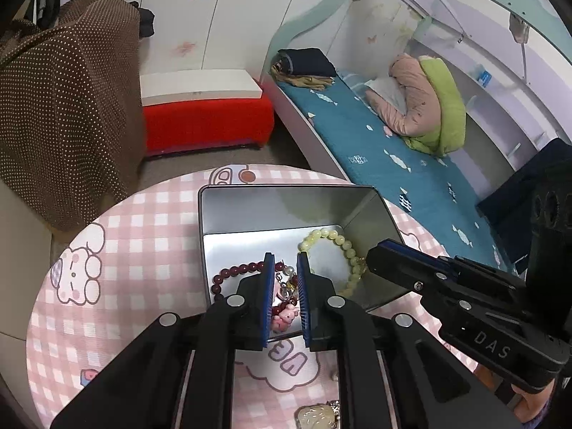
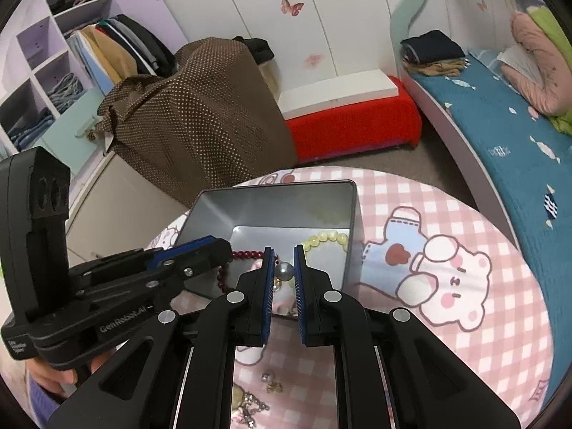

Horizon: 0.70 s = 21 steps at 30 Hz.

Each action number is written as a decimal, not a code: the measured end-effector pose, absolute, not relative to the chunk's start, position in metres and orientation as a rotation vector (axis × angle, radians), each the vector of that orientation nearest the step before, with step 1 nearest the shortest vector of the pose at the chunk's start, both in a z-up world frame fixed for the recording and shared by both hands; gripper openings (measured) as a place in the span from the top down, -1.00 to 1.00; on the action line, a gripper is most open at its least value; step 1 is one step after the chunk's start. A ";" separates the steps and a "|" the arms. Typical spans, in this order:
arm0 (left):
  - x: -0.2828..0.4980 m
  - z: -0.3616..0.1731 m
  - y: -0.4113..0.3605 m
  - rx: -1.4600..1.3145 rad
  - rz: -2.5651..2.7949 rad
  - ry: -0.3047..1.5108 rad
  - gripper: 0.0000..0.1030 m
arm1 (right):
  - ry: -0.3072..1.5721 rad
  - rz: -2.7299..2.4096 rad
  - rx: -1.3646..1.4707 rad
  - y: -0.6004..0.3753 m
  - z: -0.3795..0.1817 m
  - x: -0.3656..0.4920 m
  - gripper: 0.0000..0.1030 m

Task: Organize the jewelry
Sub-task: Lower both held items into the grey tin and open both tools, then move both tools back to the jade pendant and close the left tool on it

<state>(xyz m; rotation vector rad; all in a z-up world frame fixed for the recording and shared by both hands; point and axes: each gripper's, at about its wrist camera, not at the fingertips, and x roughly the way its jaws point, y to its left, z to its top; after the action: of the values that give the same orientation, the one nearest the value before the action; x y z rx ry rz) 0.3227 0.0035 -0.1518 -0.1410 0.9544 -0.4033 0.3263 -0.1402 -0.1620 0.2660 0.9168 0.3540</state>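
Observation:
An open silver tin [image 1: 286, 211] [image 2: 271, 207] stands on the pink checked round table. In it lie a dark red bead bracelet [image 1: 228, 275] [image 2: 246, 254] with a pink charm [image 1: 284, 316] and a pale yellow bead bracelet [image 1: 339, 243] [image 2: 325, 238]. My left gripper [image 1: 286, 264] hangs over the tin's near edge, jaws a narrow gap apart with the charm and chain seen between them. My right gripper [image 2: 285, 255] is shut on a grey pearl [image 2: 284, 271] over the tin. Each gripper shows in the other's view [image 1: 411, 261] [image 2: 193, 254].
Loose jewelry lies on the table near me: a pale pendant [image 1: 316, 416], small earrings [image 2: 270, 382] and a chain [image 2: 250, 407]. A bed with a blue cover [image 1: 393, 153] is at the right, a red bench [image 1: 207, 121] and a brown dotted cloth [image 1: 64, 107] behind.

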 end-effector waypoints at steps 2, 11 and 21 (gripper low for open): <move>0.322 -0.152 0.004 -0.144 -0.403 0.955 0.77 | 0.918 0.353 0.269 -0.141 -0.163 0.326 0.77; 0.307 -0.145 0.013 -0.159 -0.397 0.922 0.24 | 0.918 0.365 0.306 -0.148 -0.164 0.320 0.73; 0.251 -0.121 0.034 -0.136 -0.336 0.795 -0.15 | 0.815 0.311 0.247 -0.163 -0.134 0.272 0.19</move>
<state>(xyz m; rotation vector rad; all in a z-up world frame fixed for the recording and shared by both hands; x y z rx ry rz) 0.2513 0.0337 -0.1206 -0.1356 0.7946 -0.3355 0.2723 -0.1629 -0.1336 0.2473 0.8149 0.3114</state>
